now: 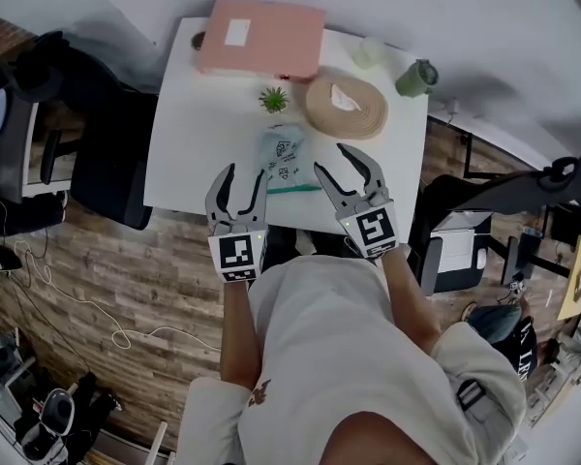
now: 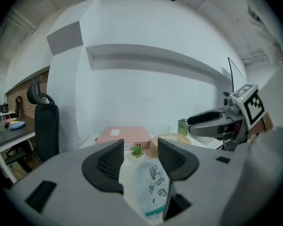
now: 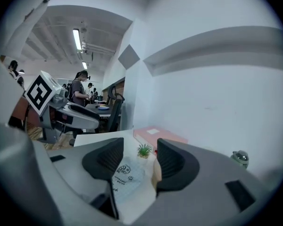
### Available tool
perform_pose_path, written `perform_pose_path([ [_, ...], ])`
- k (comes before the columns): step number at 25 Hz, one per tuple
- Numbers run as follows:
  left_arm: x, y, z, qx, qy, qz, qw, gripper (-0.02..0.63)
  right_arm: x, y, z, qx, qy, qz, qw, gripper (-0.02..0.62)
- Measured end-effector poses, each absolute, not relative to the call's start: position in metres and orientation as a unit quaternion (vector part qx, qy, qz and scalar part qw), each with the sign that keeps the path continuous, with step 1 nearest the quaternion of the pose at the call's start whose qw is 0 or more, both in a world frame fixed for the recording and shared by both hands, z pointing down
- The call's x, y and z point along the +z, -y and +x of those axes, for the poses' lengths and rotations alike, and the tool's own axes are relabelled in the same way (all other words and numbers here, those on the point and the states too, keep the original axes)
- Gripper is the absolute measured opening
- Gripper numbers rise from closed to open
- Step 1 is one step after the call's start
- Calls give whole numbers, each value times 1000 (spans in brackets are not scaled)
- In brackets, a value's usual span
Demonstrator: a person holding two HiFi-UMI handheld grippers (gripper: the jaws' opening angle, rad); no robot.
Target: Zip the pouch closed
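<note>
The pouch (image 1: 284, 158) is pale, translucent and printed with small drawings, and it has a teal zip edge (image 1: 292, 188) facing me. It lies flat on the white table (image 1: 189, 153) near the front edge. My left gripper (image 1: 244, 176) hangs above the table, left of the pouch, open and holding nothing. My right gripper (image 1: 330, 158) hangs to the pouch's right, also open and empty. In the left gripper view the pouch (image 2: 151, 187) shows below the gap of the left gripper (image 2: 140, 157), with the right gripper (image 2: 212, 119) off to the side. In the right gripper view the pouch (image 3: 125, 175) lies below the right gripper (image 3: 140, 157).
Behind the pouch stand a small potted plant (image 1: 273, 99), a pink box (image 1: 261, 37), a round tan woven piece (image 1: 346, 105), a clear cup (image 1: 370, 52) and a green bottle (image 1: 416, 77). A black chair (image 1: 107, 143) stands left of the table. People stand far off (image 3: 80, 91).
</note>
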State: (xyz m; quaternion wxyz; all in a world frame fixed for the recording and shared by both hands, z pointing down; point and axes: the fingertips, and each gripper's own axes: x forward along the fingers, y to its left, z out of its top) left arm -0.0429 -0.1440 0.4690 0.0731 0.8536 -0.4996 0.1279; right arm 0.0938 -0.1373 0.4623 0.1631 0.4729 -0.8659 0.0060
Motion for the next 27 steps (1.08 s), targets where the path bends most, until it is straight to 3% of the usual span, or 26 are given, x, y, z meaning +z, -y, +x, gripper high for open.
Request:
perform_pose_path([
  [6, 440, 154, -41, 101, 478, 871, 40, 254, 436, 142, 99, -24, 840, 523, 141, 270],
  [27, 404, 197, -26, 65, 395, 916, -22, 295, 400, 156, 106, -40, 766, 634, 100, 304],
])
